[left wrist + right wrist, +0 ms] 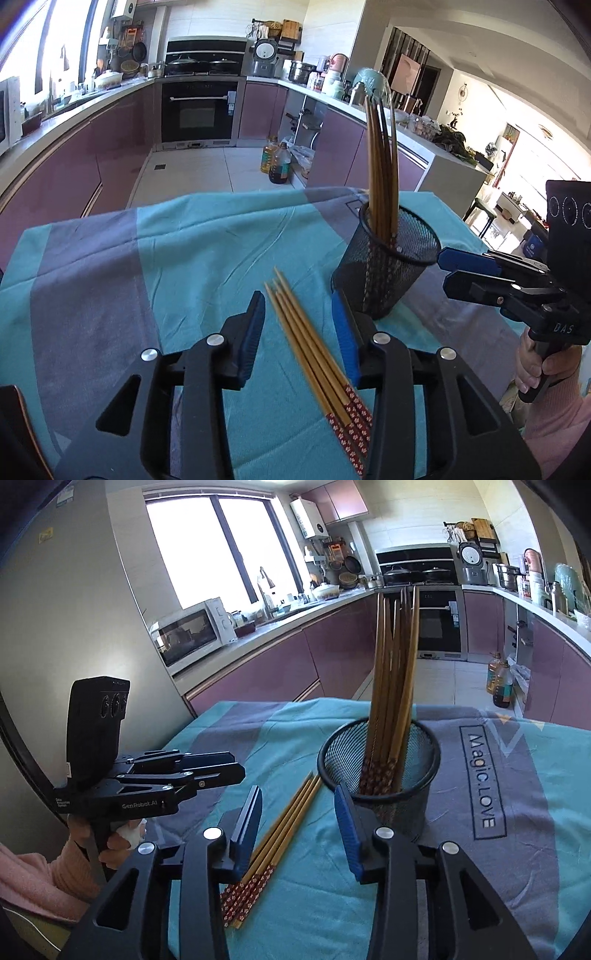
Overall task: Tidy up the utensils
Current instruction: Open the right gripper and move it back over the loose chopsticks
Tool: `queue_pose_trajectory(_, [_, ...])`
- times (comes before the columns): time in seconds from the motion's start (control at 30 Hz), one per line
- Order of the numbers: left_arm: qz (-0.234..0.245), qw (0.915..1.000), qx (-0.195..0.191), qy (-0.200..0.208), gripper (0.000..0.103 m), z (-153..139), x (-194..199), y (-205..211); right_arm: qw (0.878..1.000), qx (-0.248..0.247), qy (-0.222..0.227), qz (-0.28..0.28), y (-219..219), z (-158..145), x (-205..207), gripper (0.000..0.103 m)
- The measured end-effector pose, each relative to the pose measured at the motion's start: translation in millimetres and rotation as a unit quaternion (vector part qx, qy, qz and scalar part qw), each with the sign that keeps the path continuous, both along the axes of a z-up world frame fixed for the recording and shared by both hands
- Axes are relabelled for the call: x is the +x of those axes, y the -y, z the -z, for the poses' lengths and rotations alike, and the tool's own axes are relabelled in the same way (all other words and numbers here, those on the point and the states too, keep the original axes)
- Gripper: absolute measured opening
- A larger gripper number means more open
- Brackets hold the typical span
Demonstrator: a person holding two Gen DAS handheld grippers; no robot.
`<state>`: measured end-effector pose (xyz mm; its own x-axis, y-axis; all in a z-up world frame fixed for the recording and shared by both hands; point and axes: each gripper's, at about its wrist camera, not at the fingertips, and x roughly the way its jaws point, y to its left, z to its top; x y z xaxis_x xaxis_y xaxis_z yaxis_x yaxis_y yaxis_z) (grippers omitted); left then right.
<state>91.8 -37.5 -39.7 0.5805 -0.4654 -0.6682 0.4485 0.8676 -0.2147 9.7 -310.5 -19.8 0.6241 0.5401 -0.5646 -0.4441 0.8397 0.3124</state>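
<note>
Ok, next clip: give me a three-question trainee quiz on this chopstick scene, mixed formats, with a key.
1. True or false: the left claw is shut on the loose chopsticks.
2. Multiple choice: the chopsticks in the mesh cup stand with which end down? A) patterned red ends B) pointed tips C) cannot tell
3. Fill in: the loose chopsticks lie on the ______, beside the mesh cup.

Key
1. False. Its jaws are open, with the chopsticks lying flat on the cloth between them.
2. A. The red patterned ends show through the mesh, tips pointing up.
3. Tablecloth, teal and grey. The right claw is open too.
</note>
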Motion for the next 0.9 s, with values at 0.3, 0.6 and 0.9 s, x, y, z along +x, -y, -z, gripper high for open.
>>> queue_pose_trajectory(0.3, [0.007, 0.9977, 0.026, -0.062, 0.038, 57, -10, 0, 0.997, -0.025, -0.076, -0.013, -35, 54, 8, 0.039])
queue_pose_trajectory(0.6, [0.021, 0.9962, 0.055, -0.064, 0.039, 72, -24, 25, 0.995, -0.038, -0.087, -0.008, -41, 64, 8, 0.039])
queue_pose_trajectory(0.9, [0.012, 0.9952, 0.080, -0.056, 0.038, 75, -26, 34, 0.995, -0.053, -0.086, -0.005, -47, 68, 9, 0.039])
